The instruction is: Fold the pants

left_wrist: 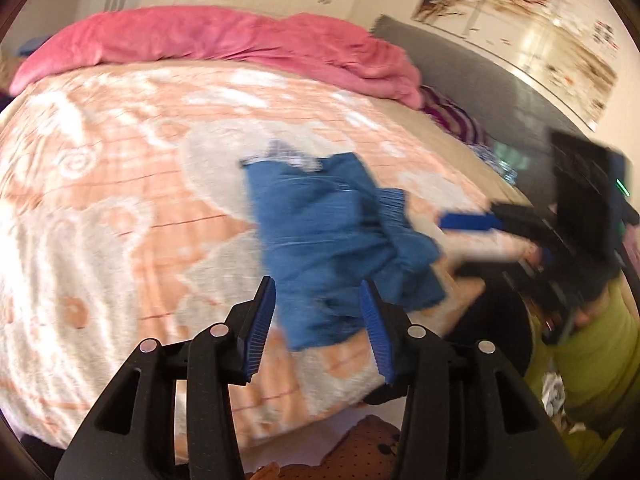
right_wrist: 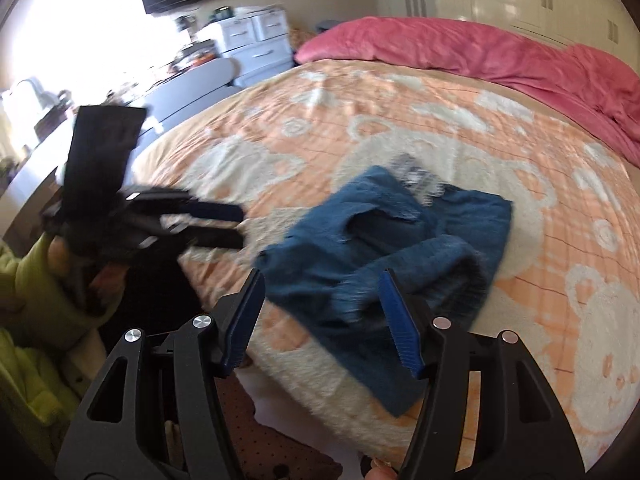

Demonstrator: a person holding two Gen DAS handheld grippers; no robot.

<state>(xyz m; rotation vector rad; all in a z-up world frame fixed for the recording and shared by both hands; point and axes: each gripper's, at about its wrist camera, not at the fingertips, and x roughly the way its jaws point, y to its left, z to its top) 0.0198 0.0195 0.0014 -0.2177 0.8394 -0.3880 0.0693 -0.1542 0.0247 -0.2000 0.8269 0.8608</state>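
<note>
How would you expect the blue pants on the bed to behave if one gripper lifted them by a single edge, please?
The blue pants would probably droop and unfold: they lie in soft, bunched layers. They look fairly thick, so likely weighty for their size. On the fuzzy blanket they would more likely drag and bunch than slide.

Blue pants (right_wrist: 384,256) lying bunched on the bed (right_wrist: 500,148).
Right tongs (right_wrist: 322,316) open above near edge; left tongs (right_wrist: 236,226) apart, off to the left.

wrist views, angled down — shared bed (left_wrist: 120,160)
</note>
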